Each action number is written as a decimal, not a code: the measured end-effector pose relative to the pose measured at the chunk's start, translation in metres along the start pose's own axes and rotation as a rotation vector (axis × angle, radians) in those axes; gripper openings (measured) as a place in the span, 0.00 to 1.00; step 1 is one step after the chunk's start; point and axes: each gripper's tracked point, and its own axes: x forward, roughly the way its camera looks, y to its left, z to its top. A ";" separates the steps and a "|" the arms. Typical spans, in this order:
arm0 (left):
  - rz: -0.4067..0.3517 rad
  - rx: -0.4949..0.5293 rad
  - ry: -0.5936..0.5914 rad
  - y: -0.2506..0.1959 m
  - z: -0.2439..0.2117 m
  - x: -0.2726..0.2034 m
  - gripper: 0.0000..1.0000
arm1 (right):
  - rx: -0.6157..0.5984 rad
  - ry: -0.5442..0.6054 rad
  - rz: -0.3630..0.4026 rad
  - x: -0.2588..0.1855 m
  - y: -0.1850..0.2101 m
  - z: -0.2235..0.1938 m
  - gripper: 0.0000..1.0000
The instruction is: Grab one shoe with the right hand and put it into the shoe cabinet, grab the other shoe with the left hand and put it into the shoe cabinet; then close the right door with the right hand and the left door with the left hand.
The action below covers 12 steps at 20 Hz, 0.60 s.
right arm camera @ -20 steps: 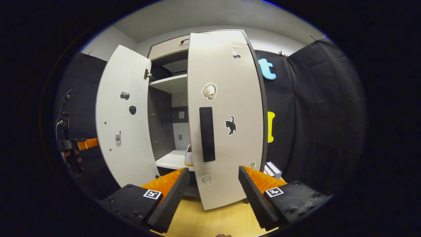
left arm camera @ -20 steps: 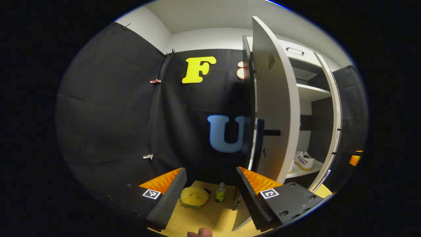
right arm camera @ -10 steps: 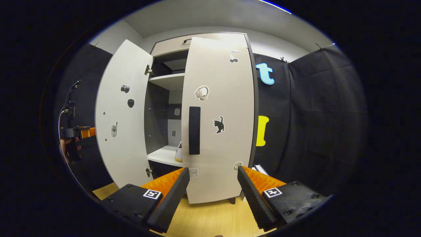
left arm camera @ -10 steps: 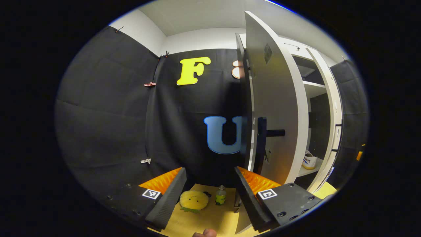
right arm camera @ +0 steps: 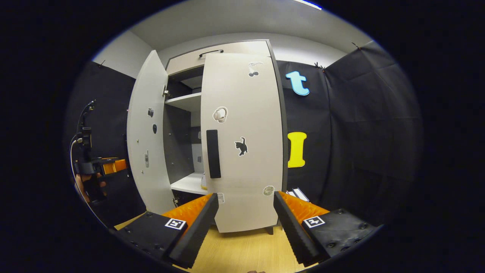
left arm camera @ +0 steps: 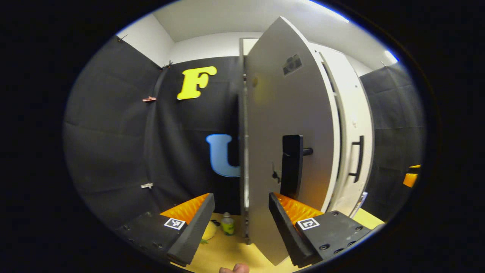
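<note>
Left door (left arm camera: 291, 125) stands ajar before the open left claw (left arm camera: 240, 220).

Left gripper view hugs the left door (left arm camera: 288, 125); right gripper view faces the same cabinet (right arm camera: 242, 144) (farther back).

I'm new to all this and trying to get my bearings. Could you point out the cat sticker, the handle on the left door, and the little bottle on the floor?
cat sticker (right arm camera: 241, 146), right gripper view, on its body.
left door handle (left arm camera: 292, 166), left gripper view, mid-bar.
bottle (left arm camera: 227, 226), left gripper view, on its label.

black cloth walls (right arm camera: 363, 125), wooden floor (right arm camera: 242, 252)
</note>
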 end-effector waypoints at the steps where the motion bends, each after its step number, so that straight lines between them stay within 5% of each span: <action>1: -0.023 -0.007 -0.007 -0.016 0.002 0.000 0.89 | -0.003 0.001 0.000 -0.001 -0.003 0.001 0.96; 12: -0.079 -0.025 0.019 -0.086 -0.001 -0.043 0.92 | 0.041 -0.027 0.025 -0.008 -0.005 0.008 0.96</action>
